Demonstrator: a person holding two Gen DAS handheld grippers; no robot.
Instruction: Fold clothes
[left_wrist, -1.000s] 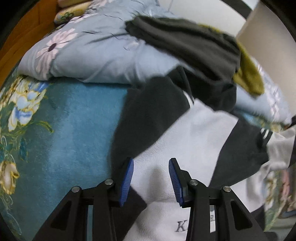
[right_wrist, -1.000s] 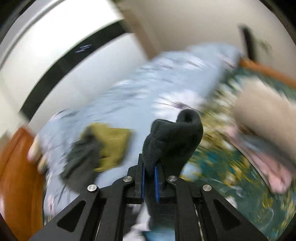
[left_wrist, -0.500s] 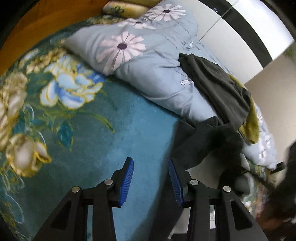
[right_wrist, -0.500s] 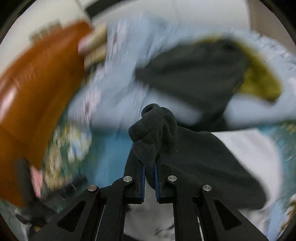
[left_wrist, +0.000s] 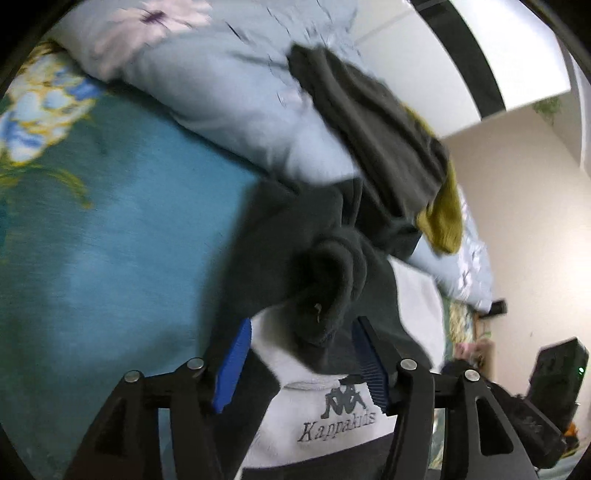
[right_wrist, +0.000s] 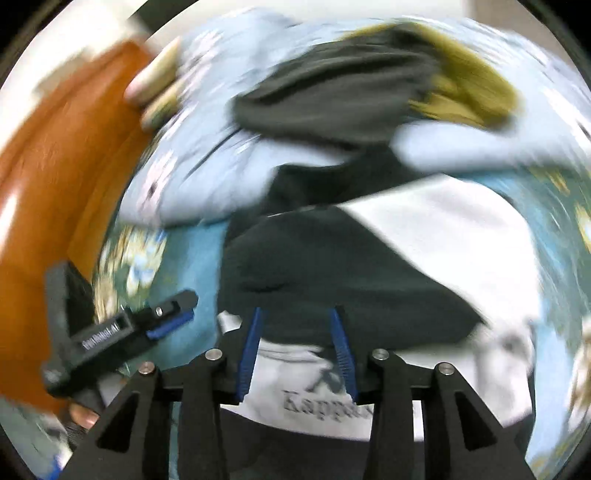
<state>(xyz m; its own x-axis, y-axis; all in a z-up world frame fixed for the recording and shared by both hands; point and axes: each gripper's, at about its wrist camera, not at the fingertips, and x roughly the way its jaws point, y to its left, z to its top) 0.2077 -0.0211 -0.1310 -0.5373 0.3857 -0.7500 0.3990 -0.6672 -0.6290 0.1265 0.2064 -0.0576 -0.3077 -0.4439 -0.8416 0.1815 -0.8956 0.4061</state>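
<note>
A white and dark grey Kappa Kids sweatshirt (left_wrist: 332, 413) lies on the teal floral bedspread (left_wrist: 110, 240). Its dark sleeve (left_wrist: 328, 288) lies folded across the white chest, with the bunched cuff between my left fingers. My left gripper (left_wrist: 301, 354) is open just above the cuff. In the blurred right wrist view the same sweatshirt (right_wrist: 443, 240) lies below, with its dark sleeve (right_wrist: 314, 266) laid across it. My right gripper (right_wrist: 295, 347) is open and holds nothing. The left gripper (right_wrist: 162, 321) shows at the left of that view.
A light blue flowered duvet (left_wrist: 221, 85) lies bunched at the back of the bed. A dark grey garment (left_wrist: 369, 122) and an olive one (left_wrist: 443, 218) lie on it. An orange wooden headboard (right_wrist: 55, 177) stands at the left. A cream wall (left_wrist: 517, 221) stands at the right.
My right gripper has let go of the dark sleeve and opened. The sleeve now lies across the sweatshirt's chest. My left gripper has moved back over the sweatshirt.
</note>
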